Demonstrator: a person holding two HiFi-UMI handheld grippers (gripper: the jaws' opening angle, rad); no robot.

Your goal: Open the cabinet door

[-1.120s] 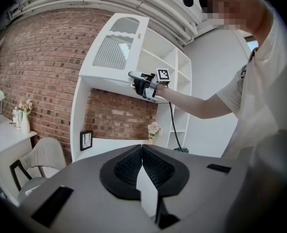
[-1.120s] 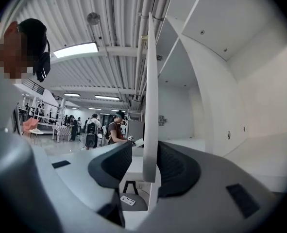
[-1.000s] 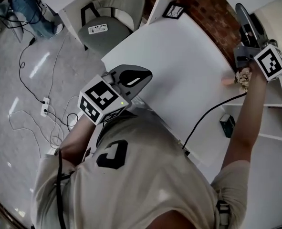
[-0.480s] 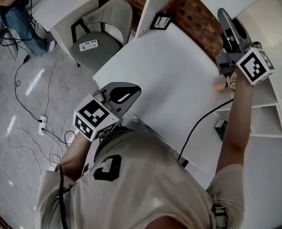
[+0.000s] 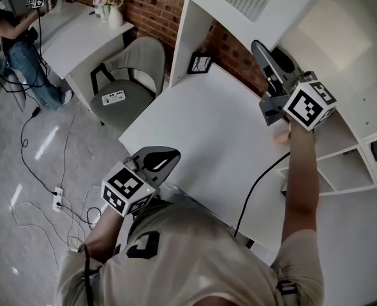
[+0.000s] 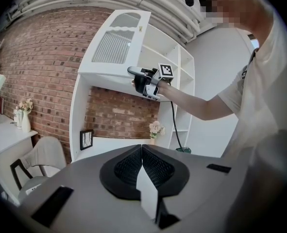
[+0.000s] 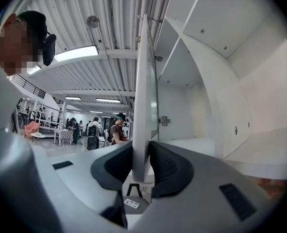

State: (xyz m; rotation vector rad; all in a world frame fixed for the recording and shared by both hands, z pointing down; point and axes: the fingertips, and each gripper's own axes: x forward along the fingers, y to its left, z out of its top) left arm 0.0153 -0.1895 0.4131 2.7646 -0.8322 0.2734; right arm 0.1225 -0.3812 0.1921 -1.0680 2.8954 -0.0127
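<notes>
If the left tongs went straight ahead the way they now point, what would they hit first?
Most likely the white desk: the left tongs, shut and empty, aim slightly downward across its near edge toward the brick wall. Depth is unclear.

Door (image 7: pixel 142 91) stands out edge-on over the desk (image 5: pixel 201 132), barring passage along the cabinet front. Bay (image 7: pixel 196 110) behind it open, side wall (image 7: pixel 264 91) close on the right. Desk middle free. Frame (image 5: pixel 199 63) at its back; cable (image 5: pixel 252 185) and right arm (image 5: pixel 301 171) cross its right side. Chair (image 5: pixel 143 56) beside its left end, power strip (image 5: pixel 59 199) on the floor further left.
</notes>
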